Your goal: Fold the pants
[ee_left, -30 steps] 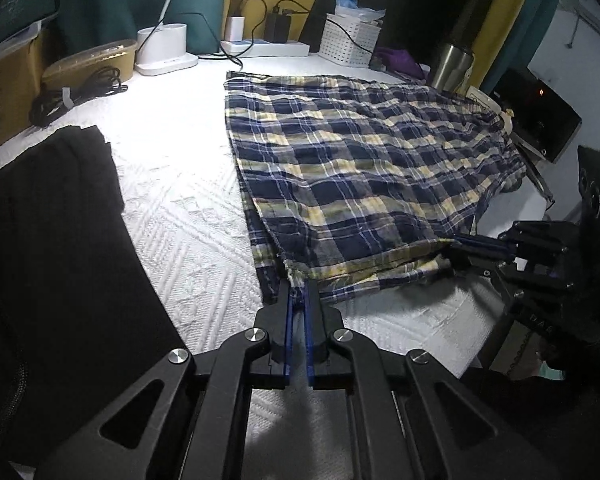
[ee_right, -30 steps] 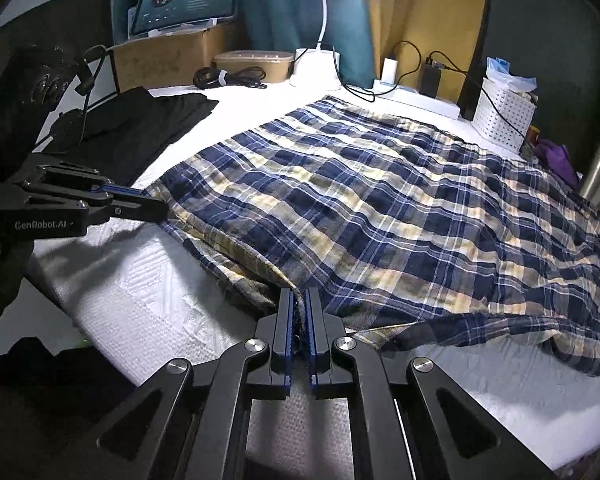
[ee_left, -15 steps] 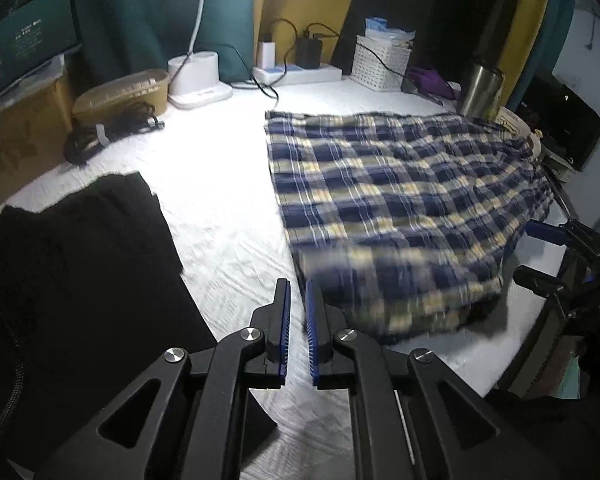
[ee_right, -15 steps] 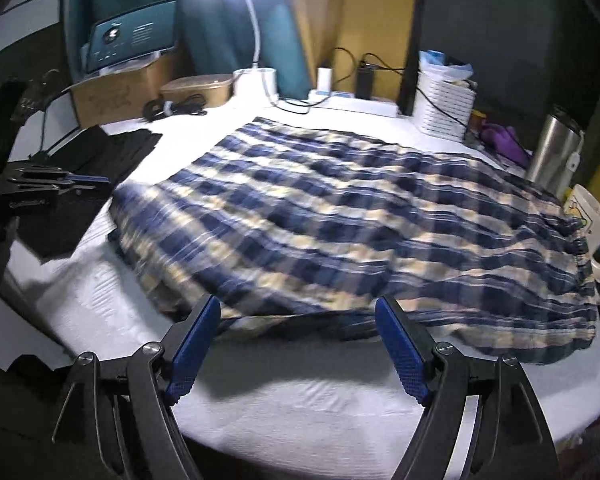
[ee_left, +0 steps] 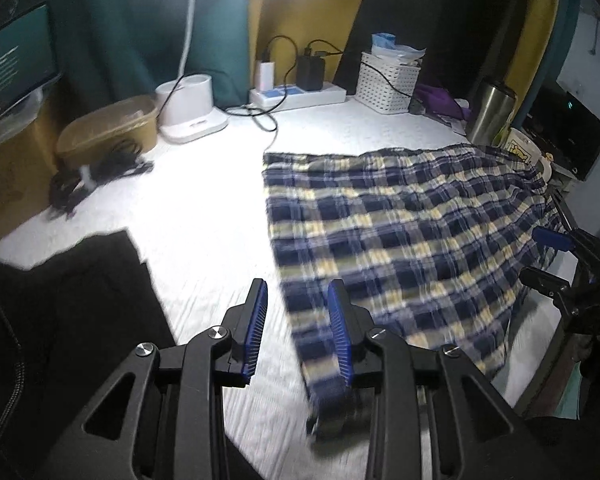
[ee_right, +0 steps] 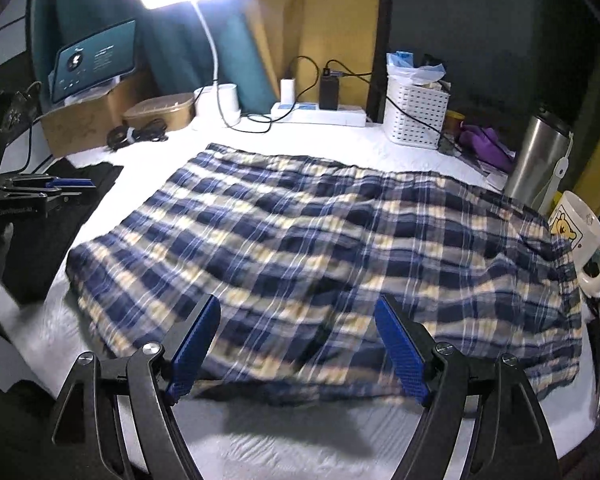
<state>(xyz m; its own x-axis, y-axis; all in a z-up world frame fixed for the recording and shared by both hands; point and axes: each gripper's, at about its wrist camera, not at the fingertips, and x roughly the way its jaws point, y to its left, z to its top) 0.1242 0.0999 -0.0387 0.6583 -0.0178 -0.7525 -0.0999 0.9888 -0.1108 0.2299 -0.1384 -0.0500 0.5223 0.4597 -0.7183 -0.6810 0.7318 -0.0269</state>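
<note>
Now both my tongs are free of cloth: the left gripper point(ee_left: 297, 322) has just been opening to a narrow gap with nothing between its blue pads, and the right gripper point(ee_right: 297, 344) stands wide and empty. The navy-and-cream plaid cotton pants point(ee_right: 324, 256) lie spread on the white quilted table cover point(ee_left: 203, 216), their near edge doubled and rumpled by the table's front rim. I judge the next fold wants a fresh hold, so I should take both layers at two corners and carry them across evenly. Room is tight on the right, where the cartoon-printed white mug point(ee_right: 580, 236) touches the cloth and the steel tumbler point(ee_right: 540, 160) stands close behind; the black folded garment point(ee_left: 67, 308) lies apart on the left.
</note>
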